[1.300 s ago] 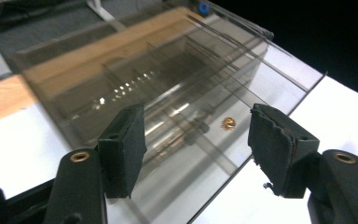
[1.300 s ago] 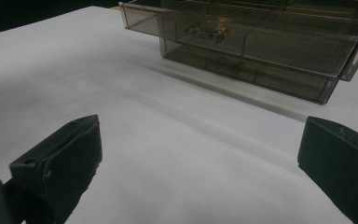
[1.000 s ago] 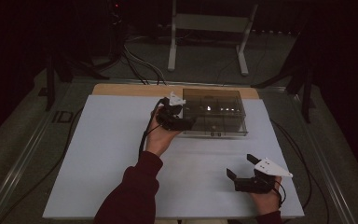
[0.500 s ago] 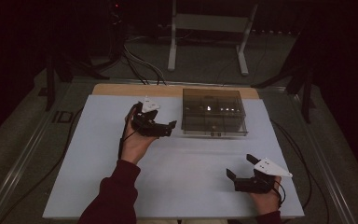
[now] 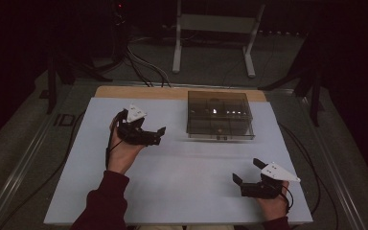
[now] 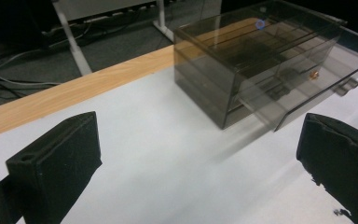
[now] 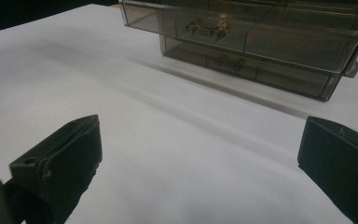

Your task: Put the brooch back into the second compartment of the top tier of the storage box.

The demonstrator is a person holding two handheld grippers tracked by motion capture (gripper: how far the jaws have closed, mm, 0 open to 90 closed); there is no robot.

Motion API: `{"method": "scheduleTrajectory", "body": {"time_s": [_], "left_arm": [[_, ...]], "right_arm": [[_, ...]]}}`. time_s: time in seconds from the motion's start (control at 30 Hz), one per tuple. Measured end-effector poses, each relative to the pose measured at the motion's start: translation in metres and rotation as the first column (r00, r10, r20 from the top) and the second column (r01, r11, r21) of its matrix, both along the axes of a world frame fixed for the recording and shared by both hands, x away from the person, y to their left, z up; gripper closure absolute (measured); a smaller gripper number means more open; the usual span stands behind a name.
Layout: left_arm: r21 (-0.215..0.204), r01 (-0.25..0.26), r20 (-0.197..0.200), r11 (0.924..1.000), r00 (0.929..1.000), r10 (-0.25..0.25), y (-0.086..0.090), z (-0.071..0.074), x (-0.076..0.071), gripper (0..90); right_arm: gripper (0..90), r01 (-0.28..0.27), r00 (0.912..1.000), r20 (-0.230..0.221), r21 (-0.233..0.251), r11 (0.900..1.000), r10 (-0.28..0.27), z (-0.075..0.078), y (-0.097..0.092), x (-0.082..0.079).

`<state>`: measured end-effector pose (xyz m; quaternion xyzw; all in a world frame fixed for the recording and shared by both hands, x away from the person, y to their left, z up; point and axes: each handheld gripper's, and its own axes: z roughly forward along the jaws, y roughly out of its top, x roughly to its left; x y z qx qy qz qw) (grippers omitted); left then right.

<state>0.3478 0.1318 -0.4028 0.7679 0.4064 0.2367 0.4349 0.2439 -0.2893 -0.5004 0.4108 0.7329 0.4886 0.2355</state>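
Observation:
A smoky see-through drawer box (image 5: 220, 115) stands at the back middle of the white table top (image 5: 182, 182). Its upper drawer (image 7: 242, 35) sticks out a little, with a small gold part (image 7: 221, 22) inside. My left gripper (image 5: 159, 136) hovers to the left of the box, apart from it and pointing toward it. Its jaws have just been opening and stand wide with nothing between them; in the left gripper view (image 6: 198, 172) the box (image 6: 261, 60) lies ahead. My right gripper (image 5: 247, 171) rests near the front right, open and empty, and faces the box (image 7: 251, 65).
A wooden strip (image 5: 139, 92) runs along the table's back edge. Behind it a white metal stand (image 5: 215, 28) sits on the floor, with cables (image 5: 143, 67) at the back left. Bare white surface lies between the grippers.
My left hand has drawn leftward away from the box's left side, and its jaws have opened wide. The right gripper has stayed in place.

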Motion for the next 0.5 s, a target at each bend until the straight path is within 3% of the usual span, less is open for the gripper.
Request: {"method": "scheduleTrajectory", "body": {"time_s": [0.3,0.5], "left_arm": [[-0.013,-0.03,0.007,0.9995,0.9995,0.03,0.023,-0.009,-0.012,0.6],[-0.046,-0.029,0.021,0.9985,0.9993,0.03,0.038,-0.02,-0.024,0.6]], "right_arm": [[0.0,-0.004,1.0,0.005,-0.004,1.0,0.004,0.0,0.001,0.0],[0.0,-0.006,1.0,0.006,-0.004,1.0,0.006,0.0,0.001,0.0]]}}
